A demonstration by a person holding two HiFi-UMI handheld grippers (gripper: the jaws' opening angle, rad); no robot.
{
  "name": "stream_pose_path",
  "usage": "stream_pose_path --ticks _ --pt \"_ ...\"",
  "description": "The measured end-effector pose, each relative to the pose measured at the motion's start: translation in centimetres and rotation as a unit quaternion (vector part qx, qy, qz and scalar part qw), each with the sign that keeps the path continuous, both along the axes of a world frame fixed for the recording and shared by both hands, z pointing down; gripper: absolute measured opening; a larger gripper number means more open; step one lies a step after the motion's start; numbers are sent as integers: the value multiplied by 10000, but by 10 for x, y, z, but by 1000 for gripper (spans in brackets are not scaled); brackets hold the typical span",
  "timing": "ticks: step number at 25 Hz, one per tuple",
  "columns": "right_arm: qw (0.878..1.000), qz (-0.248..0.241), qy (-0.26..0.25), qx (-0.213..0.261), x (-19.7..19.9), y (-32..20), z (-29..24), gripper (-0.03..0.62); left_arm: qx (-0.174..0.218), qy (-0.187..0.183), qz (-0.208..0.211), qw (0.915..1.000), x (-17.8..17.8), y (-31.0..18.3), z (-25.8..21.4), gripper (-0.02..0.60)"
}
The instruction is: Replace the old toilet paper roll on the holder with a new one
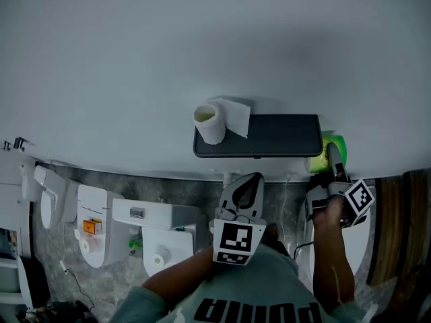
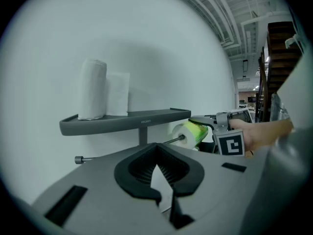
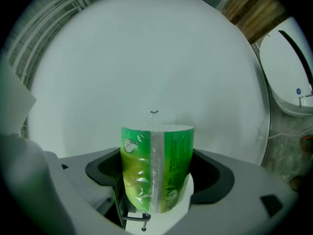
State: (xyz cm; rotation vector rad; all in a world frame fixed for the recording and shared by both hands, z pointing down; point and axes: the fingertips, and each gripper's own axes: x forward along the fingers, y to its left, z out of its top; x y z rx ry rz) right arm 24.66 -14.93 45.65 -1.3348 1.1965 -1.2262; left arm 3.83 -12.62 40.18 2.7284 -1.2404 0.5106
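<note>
The wrapped new roll (image 3: 156,168) is clasped by the right gripper (image 1: 335,167) at the rod's (image 2: 98,155) right end, seemingly threaded; its core should be kept aligned. The left gripper (image 2: 157,177) is clenched empty. The old roll (image 1: 210,123) is stood on the shelf's (image 1: 269,136) left end.

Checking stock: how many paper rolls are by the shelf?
2: a white roll standing on the shelf's left end; a green-wrapped roll in the right gripper. Others may be hidden.

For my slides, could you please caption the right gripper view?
Right gripper shut on a green-wrapped toilet paper roll, facing a pale wall.
</note>
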Motion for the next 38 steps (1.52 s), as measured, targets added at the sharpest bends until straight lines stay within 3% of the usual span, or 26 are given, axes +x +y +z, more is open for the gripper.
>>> stream_pose_path --ticks 18,24,38 --pt "9973 195 -690 170 -5 -3 7 413 13 19 -32 10000 -6 2 -1 8" --pt "9971 -158 -737 140 -43 -8 14 413 27 36 -50 10000 -8 0 -1 8" --pt "9971 -304 -656 218 -98 -19 11 413 48 104 -326 9994 -35 -4 1 8"
